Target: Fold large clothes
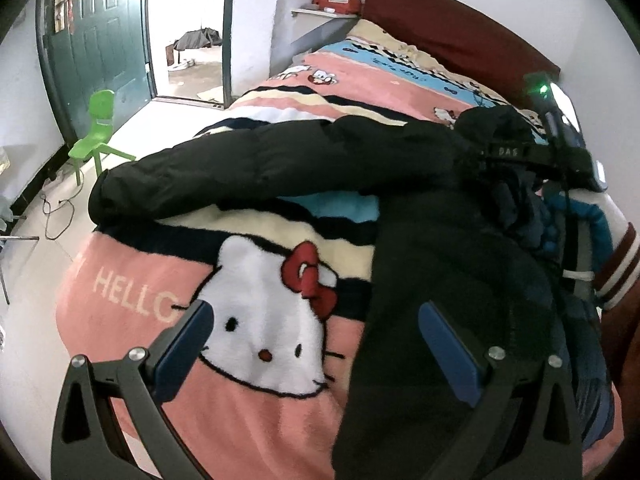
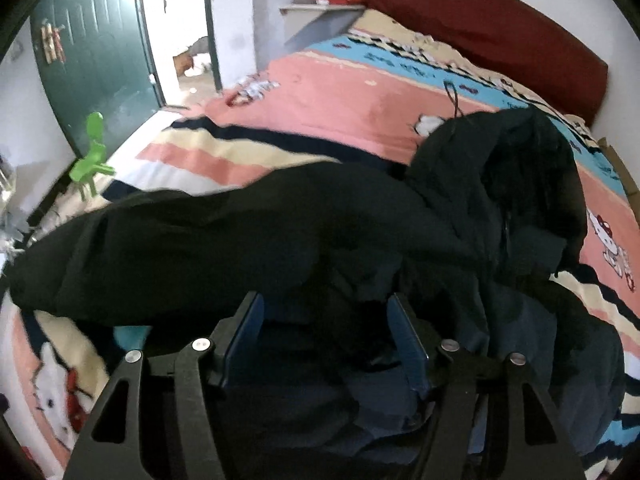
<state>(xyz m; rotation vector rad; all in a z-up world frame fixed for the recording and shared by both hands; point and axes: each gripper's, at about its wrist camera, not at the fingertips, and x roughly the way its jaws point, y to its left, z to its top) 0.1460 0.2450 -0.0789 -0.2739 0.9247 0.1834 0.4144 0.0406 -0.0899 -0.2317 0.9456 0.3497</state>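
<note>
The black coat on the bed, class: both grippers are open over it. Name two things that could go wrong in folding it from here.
1. The coat lies bunched, one sleeve stretched across the blanket; a fold now may trap creases.
2. The right gripper straddles rumpled layers, so closing could grab too much fabric. The left gripper sits half off the coat and might pinch blanket.

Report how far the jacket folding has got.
Done: one sleeve lies stretched out over the blanket. In hand: nothing; the left gripper and right gripper are both open, over the jacket. Left: the body is still bunched, hood out, no neat fold yet.
</note>
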